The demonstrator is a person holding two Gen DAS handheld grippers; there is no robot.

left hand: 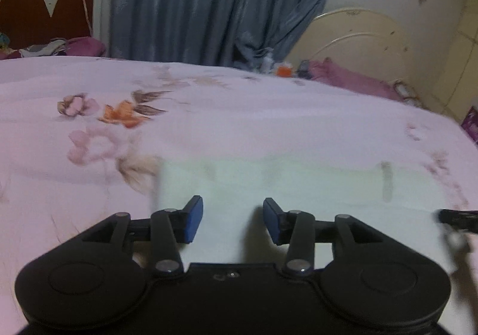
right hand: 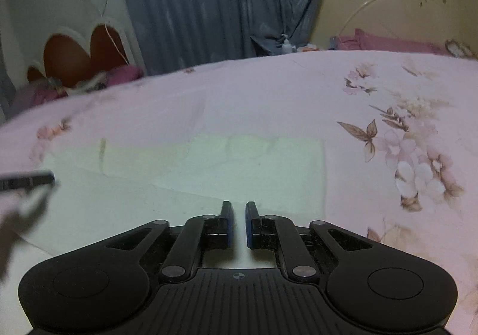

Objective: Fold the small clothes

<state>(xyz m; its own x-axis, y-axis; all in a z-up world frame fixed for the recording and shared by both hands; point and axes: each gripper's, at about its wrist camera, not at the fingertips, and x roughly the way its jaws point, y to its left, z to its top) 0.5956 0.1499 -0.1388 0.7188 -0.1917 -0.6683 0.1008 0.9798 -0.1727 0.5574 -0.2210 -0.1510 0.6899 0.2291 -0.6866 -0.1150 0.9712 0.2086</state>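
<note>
A pale cloth lay flat on the pink flowered sheet of a bed, just ahead of both grippers. The left gripper hung over the cloth's near edge with its blue pads spread apart and nothing pinched between them. The right gripper sat above the same cloth, its pads drawn nearly together with a thin gap; whether they nipped any fabric could not be told. Each view caught the other gripper's tip at its edge. Behind the bed hung a blue-grey curtain.
</note>
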